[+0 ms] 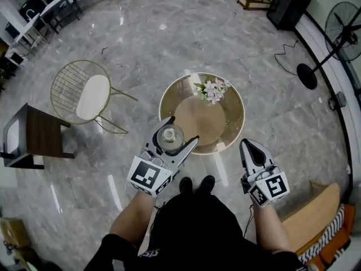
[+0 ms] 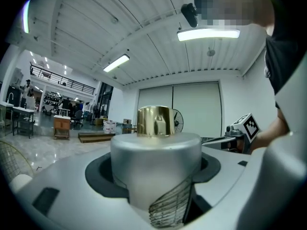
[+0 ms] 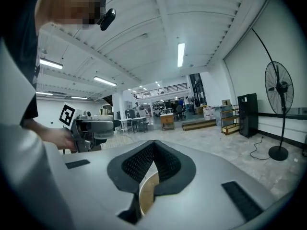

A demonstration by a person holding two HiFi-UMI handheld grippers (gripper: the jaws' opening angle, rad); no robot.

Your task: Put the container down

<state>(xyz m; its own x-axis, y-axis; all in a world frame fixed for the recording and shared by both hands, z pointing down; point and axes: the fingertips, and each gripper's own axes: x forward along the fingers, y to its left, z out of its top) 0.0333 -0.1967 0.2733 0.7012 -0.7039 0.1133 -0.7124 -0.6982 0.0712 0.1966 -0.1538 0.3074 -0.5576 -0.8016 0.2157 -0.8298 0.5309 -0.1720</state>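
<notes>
Container (image 1: 170, 136) is clamped in your left gripper (image 1: 180, 133) jaws over the table (image 1: 234, 123) near-left edge, not yet down; right gripper (image 1: 251, 147) jaws are closed on nothing, so next lower onto bare tabletop, then release.

Both the left tool (image 1: 181, 132) and the right tool (image 1: 247, 143) are pale grey, with cubes chequered black and white. The container (image 2: 156, 166) is silver with a gold cap. The tabletop (image 1: 237, 103) has a gold rim and a tan centre, with pink-white flowers (image 1: 210, 90) at 12 o'clock. The floor (image 1: 169, 38) is grey veined marble.
</notes>
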